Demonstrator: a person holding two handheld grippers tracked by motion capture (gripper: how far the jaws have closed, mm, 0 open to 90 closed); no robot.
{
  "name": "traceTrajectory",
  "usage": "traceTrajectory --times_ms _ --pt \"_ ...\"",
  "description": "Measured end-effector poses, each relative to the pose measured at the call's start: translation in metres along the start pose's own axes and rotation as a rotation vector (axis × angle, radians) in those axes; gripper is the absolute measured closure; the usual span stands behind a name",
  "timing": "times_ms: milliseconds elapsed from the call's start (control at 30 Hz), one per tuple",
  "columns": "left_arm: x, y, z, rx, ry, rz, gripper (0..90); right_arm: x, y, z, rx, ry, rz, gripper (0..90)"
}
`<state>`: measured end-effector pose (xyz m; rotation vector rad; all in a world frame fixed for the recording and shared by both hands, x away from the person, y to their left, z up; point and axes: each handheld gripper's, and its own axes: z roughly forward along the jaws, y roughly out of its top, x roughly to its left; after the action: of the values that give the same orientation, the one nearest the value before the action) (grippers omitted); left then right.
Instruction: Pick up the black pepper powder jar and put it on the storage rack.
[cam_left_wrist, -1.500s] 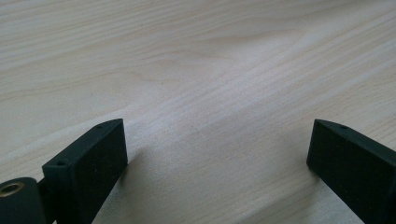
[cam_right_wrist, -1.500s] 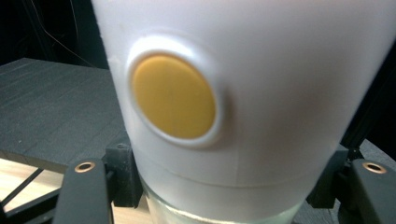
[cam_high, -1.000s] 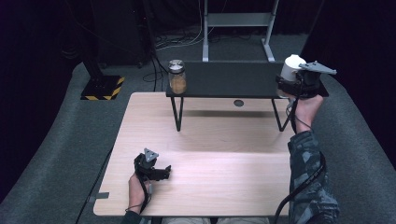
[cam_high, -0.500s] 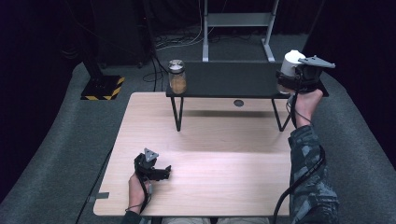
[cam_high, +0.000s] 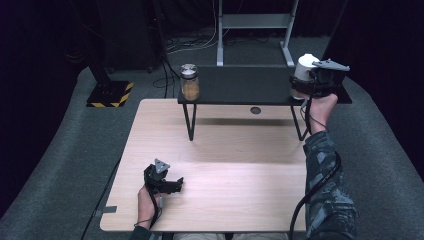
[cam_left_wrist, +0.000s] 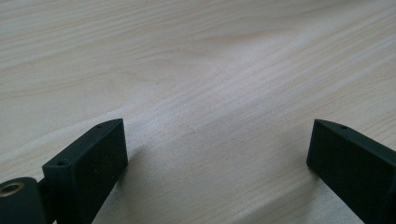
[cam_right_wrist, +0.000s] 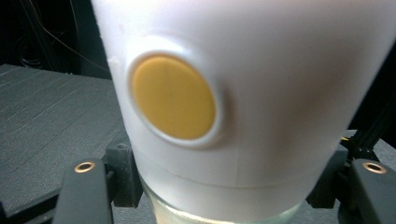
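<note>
A jar with a white cap (cam_high: 306, 66) is at the right end of the small black shelf (cam_high: 240, 85), and my right gripper (cam_high: 302, 82) is shut on it. In the right gripper view the white cap (cam_right_wrist: 261, 84) carries a round yellow button (cam_right_wrist: 173, 98), with a rim of glass below it between the jaws of the right gripper (cam_right_wrist: 219, 191). My left gripper (cam_high: 175, 184) rests low on the wooden table (cam_high: 225, 160) near its front left. In the left gripper view it (cam_left_wrist: 217, 154) stands open over bare wood.
A second glass jar (cam_high: 189, 82) with brown contents stands at the shelf's left end. The shelf sits on thin black legs over the table's far edge. A black-and-yellow base (cam_high: 107, 94) lies on the floor at left, and a metal stand (cam_high: 255, 22) is behind.
My right gripper and the white-capped jar have shifted slightly up and to the left. The left gripper has not moved.
</note>
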<state>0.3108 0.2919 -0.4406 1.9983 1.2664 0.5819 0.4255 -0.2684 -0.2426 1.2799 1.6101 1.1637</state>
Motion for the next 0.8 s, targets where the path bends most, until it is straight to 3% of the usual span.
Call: traceTrajectory --times_ms 800 --pt "0.001 0.000 0.000 0.002 -0.006 0.001 4.4 0.022 -0.005 0.019 -0.006 0.079 -0.006 30.1"
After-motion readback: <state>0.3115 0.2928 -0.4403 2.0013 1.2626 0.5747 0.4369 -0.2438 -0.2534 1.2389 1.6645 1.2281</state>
